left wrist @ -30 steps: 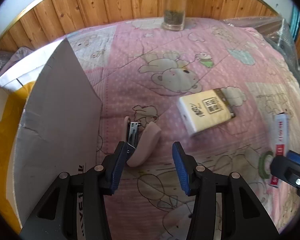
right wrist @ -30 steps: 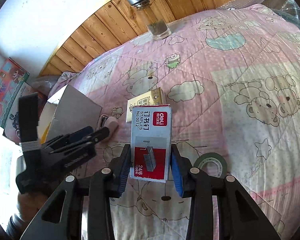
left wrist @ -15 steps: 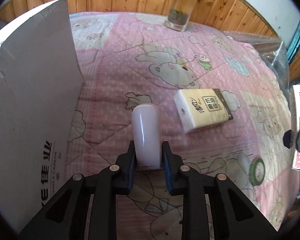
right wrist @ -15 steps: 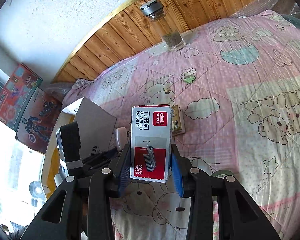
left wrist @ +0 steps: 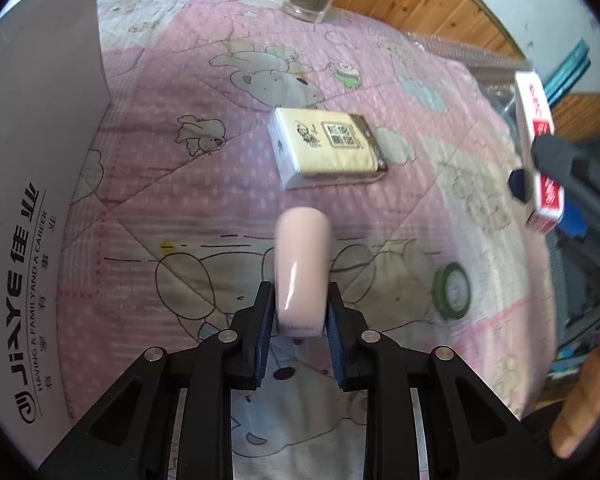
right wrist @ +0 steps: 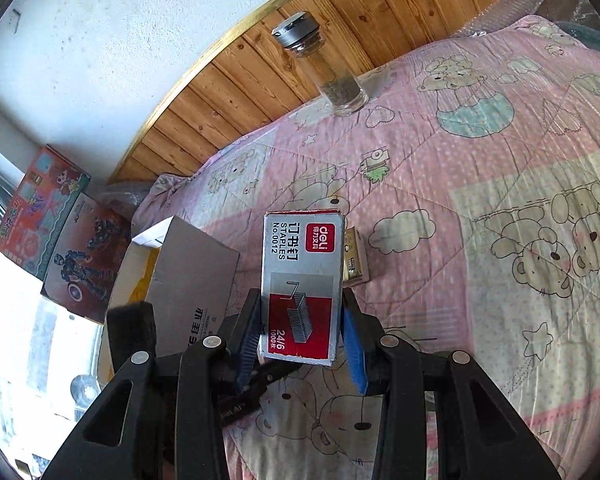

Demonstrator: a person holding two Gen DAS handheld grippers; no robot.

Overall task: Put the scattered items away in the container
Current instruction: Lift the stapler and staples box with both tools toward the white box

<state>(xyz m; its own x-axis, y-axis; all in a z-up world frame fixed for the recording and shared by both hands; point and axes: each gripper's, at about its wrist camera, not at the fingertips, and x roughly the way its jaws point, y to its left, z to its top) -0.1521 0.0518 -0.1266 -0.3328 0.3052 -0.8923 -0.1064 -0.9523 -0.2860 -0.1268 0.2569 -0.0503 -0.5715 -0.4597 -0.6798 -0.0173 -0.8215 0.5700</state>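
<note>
The pink stapler (left wrist: 302, 268) sits clamped between the jaws of the left gripper (left wrist: 300, 322), lifted above the quilt (left wrist: 180, 208), just right of the cardboard box (left wrist: 40, 168). The right gripper (right wrist: 302, 336) clamps the Deli staple box (right wrist: 302, 276) upright, also right of the cardboard box. Farther right of it on the quilt lie a tissue pack (left wrist: 326, 148) and a green tape roll (left wrist: 452, 290); a glass jar (right wrist: 332, 72) stands beyond.

The staples box (right wrist: 302, 288) hides most of the tissue pack (right wrist: 356, 256).
</note>
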